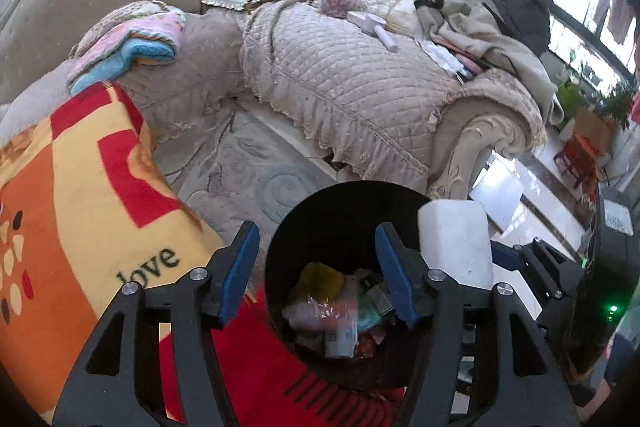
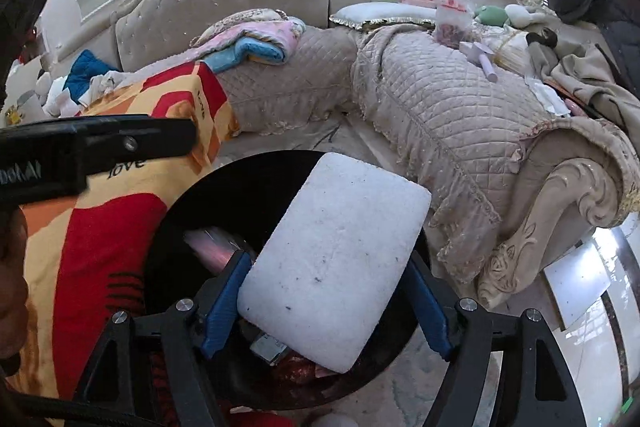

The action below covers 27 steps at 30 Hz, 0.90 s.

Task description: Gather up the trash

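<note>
Sofa blanket [image 1: 80, 207] reads "love"; right tongs [image 2: 328, 291] clamp foam block [image 2: 332, 267]; left tongs [image 1: 316, 271] released.

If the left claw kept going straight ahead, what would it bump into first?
Probably the trash pile inside the round black bin: the open left claw points into its mouth. Depth is hard to judge.

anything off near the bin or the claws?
No spill. The white foam block sits tilted in the right claw, above the black bin, which already holds wrappers. The left claw is open and empty.
</note>
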{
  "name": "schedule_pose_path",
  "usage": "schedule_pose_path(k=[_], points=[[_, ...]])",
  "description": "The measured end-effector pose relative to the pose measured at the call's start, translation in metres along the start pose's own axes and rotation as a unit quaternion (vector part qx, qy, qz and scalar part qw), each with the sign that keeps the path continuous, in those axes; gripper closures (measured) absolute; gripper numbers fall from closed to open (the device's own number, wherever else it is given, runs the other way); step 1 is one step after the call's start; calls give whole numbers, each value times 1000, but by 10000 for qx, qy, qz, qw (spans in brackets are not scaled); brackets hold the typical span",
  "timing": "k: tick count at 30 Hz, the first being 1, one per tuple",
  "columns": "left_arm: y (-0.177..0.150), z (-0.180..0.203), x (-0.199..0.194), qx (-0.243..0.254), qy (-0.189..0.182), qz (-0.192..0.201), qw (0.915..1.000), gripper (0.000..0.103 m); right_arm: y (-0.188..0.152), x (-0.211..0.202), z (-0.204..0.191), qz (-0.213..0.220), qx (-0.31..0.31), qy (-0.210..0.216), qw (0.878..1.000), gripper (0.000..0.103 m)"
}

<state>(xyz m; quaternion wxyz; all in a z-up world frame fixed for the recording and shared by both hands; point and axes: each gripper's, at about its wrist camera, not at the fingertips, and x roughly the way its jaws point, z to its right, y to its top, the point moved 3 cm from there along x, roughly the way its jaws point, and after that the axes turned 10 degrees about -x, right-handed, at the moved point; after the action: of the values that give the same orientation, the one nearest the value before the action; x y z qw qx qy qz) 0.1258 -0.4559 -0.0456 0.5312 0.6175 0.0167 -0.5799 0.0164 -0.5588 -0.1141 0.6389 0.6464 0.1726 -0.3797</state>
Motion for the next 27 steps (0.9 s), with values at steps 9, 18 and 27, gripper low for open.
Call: schedule_pose_path(k=[9, 18, 27], points=[[-23, -45, -79, -550, 539, 384, 9963, 12, 2, -21, -9, 456, 114, 232, 9986, 4], [-81, -34, -173, -222, 1228, 750, 9893, 6, 1, -96, -38, 365, 197, -306, 9987, 4], [-108, -44, -233, -1049, 1258, 686, 9841, 6, -17, -213, -70, 45, 570, 192, 9982, 3]])
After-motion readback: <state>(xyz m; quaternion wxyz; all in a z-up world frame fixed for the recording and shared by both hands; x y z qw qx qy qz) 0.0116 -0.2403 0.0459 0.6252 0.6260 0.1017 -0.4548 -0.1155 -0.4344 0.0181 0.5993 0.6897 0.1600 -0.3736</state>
